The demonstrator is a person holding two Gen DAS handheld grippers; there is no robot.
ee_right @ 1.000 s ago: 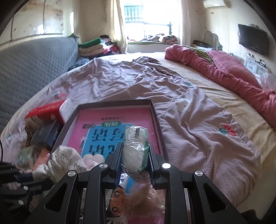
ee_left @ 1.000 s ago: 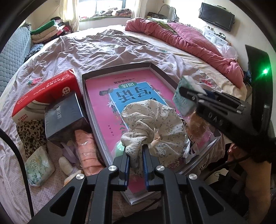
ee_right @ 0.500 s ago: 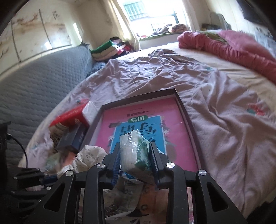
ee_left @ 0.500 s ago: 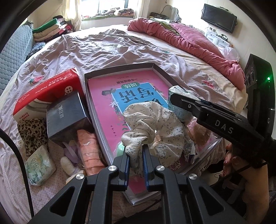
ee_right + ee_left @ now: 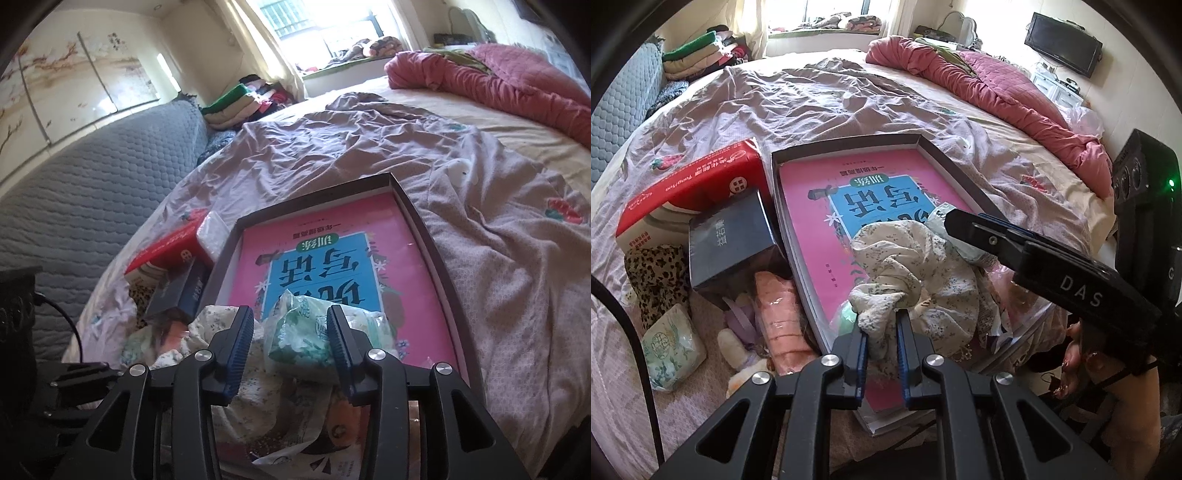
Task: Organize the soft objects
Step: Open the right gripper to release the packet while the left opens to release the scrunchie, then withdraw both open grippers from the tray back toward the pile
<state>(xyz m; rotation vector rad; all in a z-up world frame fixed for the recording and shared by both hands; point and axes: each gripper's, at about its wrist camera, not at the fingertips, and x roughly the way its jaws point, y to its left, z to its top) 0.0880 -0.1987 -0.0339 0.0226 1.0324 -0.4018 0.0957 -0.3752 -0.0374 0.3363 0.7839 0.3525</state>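
Right wrist: tissue pack (image 5: 301, 338) between opening right hand-held gripper (image 5: 291, 341) jaws, left gap.

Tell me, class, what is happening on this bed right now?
A person holds a gripper in each hand over a shallow box with a pink book in it. The left gripper is shut on a floral cloth bunched over the box. The right gripper is opening around a small tissue pack, letting it go beside the cloth. More soft things lie on the bed left of the box.

left wrist: close, downward | right wrist: close, downward | shared: box (image 5: 964, 173) (image 5: 439, 258)
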